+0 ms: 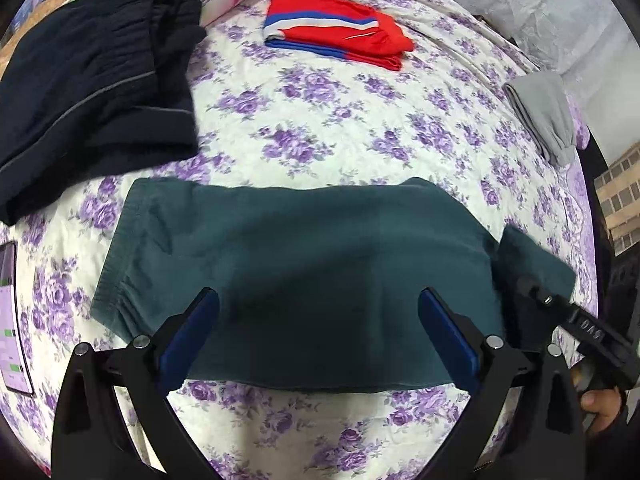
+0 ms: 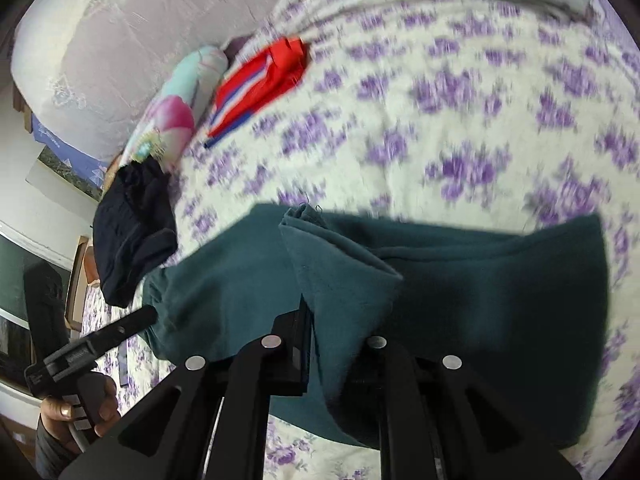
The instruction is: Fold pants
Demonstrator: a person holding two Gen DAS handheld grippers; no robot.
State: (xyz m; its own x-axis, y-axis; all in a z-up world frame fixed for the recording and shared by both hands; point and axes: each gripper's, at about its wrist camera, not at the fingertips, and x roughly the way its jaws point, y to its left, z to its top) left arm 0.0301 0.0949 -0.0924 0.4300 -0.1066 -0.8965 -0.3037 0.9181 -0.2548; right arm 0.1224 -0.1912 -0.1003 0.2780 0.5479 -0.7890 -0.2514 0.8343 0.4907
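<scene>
Teal pants (image 1: 304, 256) lie folded across a floral bedsheet (image 1: 320, 120). My left gripper (image 1: 318, 324) is open just above the pants' near part, its blue pads (image 1: 188, 336) apart on either side. My right gripper (image 2: 340, 344) is shut on a fold of the teal pants (image 2: 460, 296), lifting a flap (image 2: 336, 264) of cloth; it also shows at the right in the left wrist view (image 1: 524, 284). The right view is blurred by motion.
Dark navy pants (image 1: 92, 80) lie at the left, folded red-blue-white pants (image 1: 340, 28) at the back, grey folded pants (image 1: 544, 116) at the right edge. A flowered pillow (image 2: 176, 108) lies by the wall. A phone (image 1: 10, 320) lies at the far left.
</scene>
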